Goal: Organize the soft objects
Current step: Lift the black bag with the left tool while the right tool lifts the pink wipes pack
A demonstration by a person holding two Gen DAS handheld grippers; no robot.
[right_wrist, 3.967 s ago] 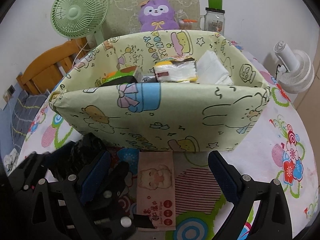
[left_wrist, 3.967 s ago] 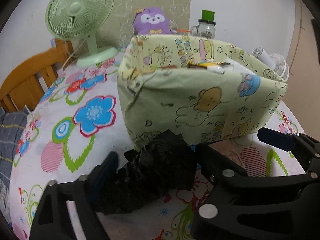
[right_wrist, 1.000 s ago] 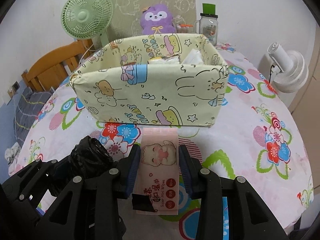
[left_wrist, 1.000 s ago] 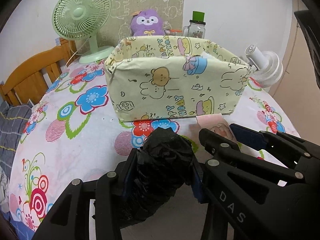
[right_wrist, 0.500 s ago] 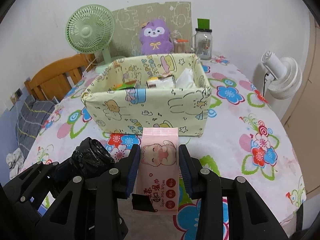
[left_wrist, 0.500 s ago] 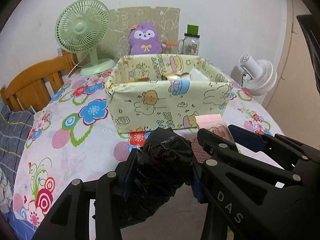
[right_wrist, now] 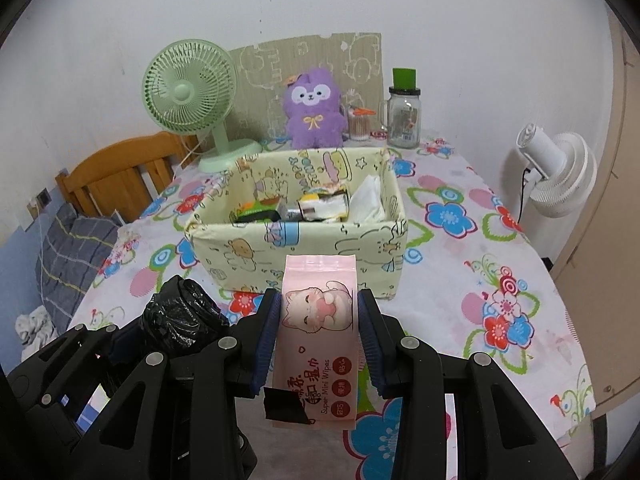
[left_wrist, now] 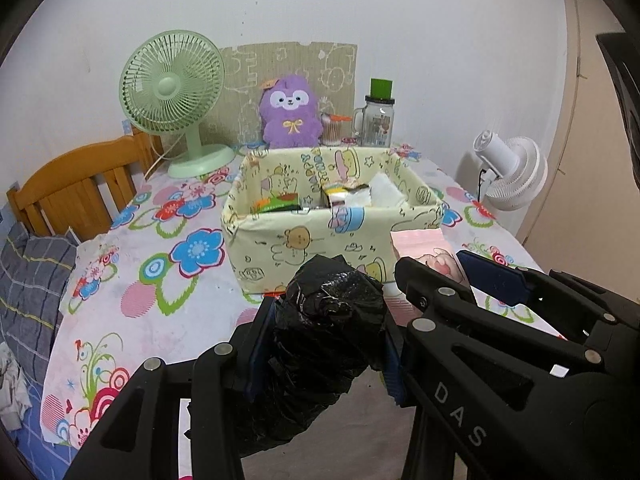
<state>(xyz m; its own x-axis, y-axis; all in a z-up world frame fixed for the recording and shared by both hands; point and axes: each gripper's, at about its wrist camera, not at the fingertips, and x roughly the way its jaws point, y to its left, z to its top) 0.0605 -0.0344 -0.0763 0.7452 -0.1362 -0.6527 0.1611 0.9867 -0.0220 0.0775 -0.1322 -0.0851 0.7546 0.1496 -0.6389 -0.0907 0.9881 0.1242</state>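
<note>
We see the flowered table (right_wrist: 520,248) filling most of both views, with the cartoon-print fabric box (right_wrist: 304,248) at centre frame, packets inside it. Behind it at upper left stands a green fan (right_wrist: 188,92). In the lower middle of the right view, our right gripper (right_wrist: 318,340) is clamped on the pink wipes pack (right_wrist: 320,320). In the lower centre of the left view, our left gripper (left_wrist: 324,344) squeezes the crumpled black bag (left_wrist: 328,320).
</note>
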